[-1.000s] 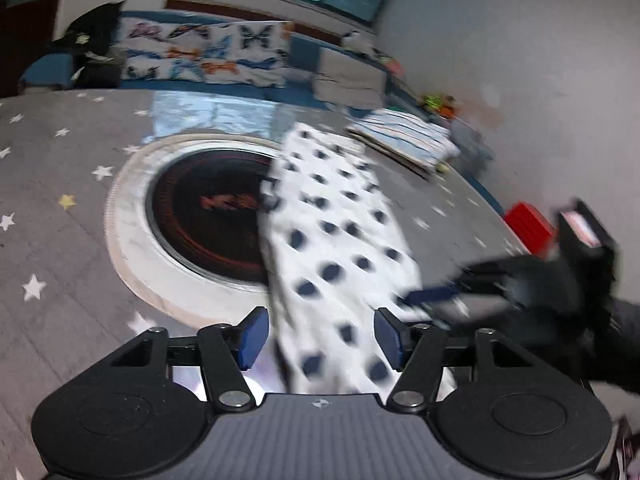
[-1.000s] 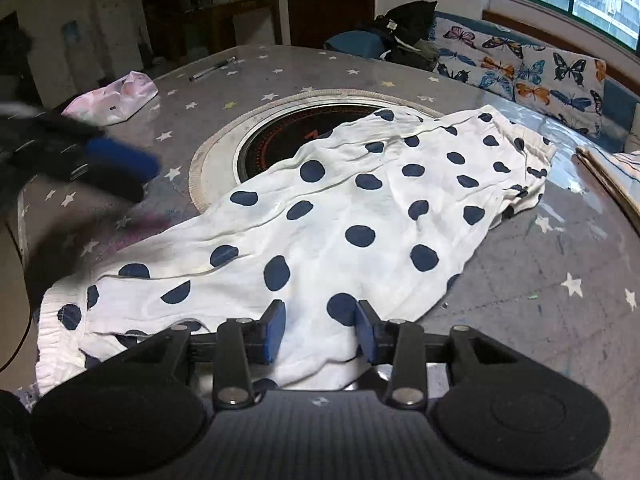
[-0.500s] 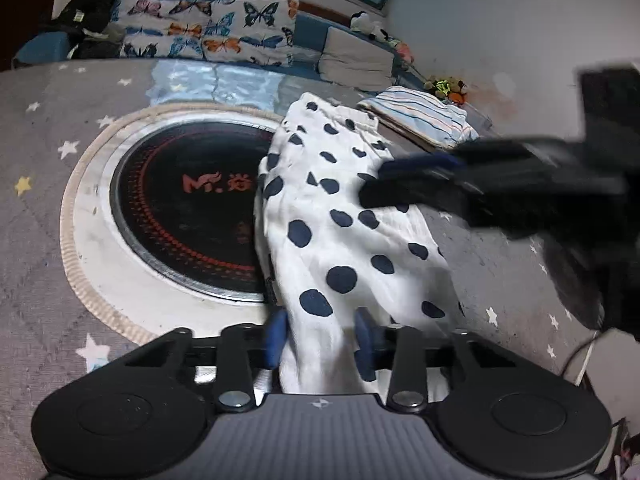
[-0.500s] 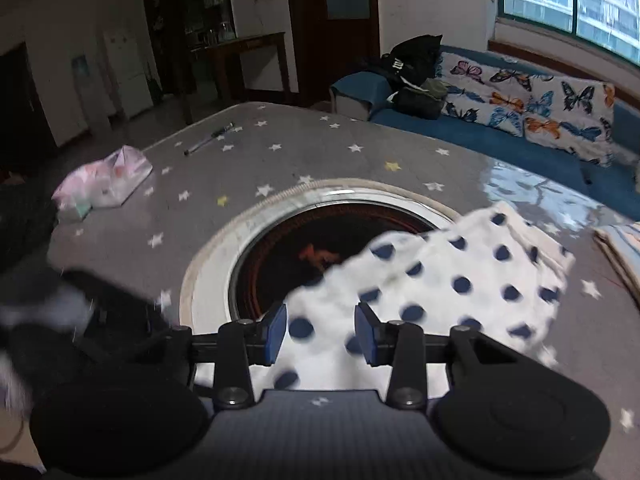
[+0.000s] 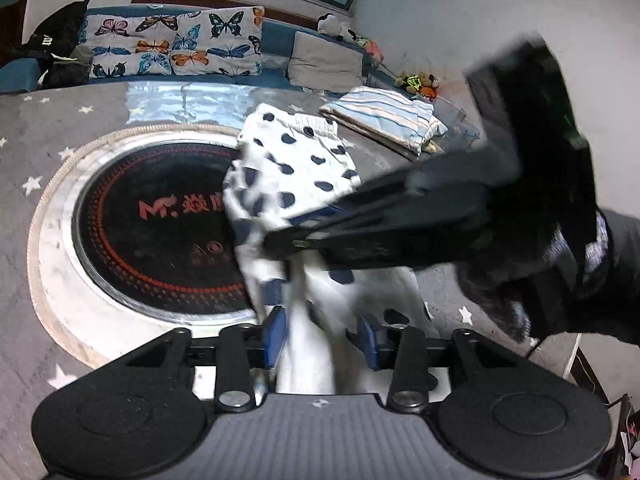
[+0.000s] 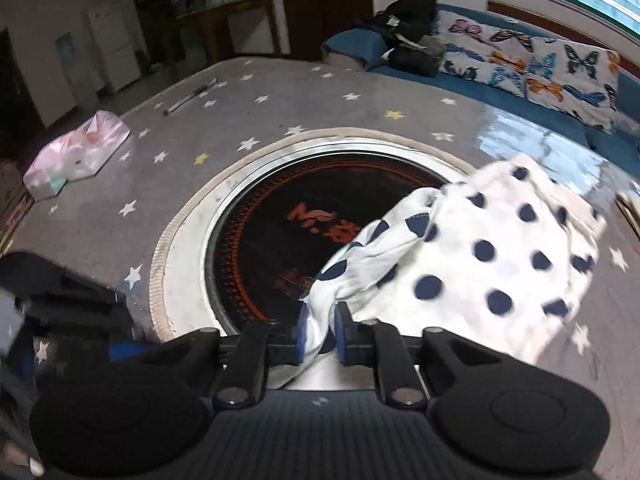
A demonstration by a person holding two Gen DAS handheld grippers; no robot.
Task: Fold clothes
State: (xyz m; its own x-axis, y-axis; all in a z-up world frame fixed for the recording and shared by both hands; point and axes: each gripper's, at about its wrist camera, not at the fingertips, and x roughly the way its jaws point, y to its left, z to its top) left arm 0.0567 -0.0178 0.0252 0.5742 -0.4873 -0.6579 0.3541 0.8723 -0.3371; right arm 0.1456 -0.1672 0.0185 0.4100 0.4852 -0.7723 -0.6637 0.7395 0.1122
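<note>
A white garment with dark-blue dots [image 5: 292, 160] lies partly over the round black hotplate [image 5: 160, 220] set in a grey star-patterned table [image 5: 32, 136]. My left gripper [image 5: 320, 338] is shut on a bunched part of it, raised off the table. The right gripper's blurred black frame [image 5: 420, 216] crosses in front, over the cloth. In the right wrist view my right gripper [image 6: 322, 334] is shut on a twisted corner of the garment [image 6: 500, 248], which trails away to the right. The left gripper's body [image 6: 60, 300] is a blur at the lower left.
A folded striped cloth [image 5: 384, 120] lies at the table's far right. A pink tissue pack [image 6: 76, 152] and a pen [image 6: 192, 95] sit on the far left side. A sofa with butterfly cushions [image 5: 172, 44] runs behind the table. A dark sleeve [image 5: 616, 276] is at right.
Both grippers went from open over the flat garment to shut on it. They lifted its near end and carried it toward the far end; the right gripper swung across the left view.
</note>
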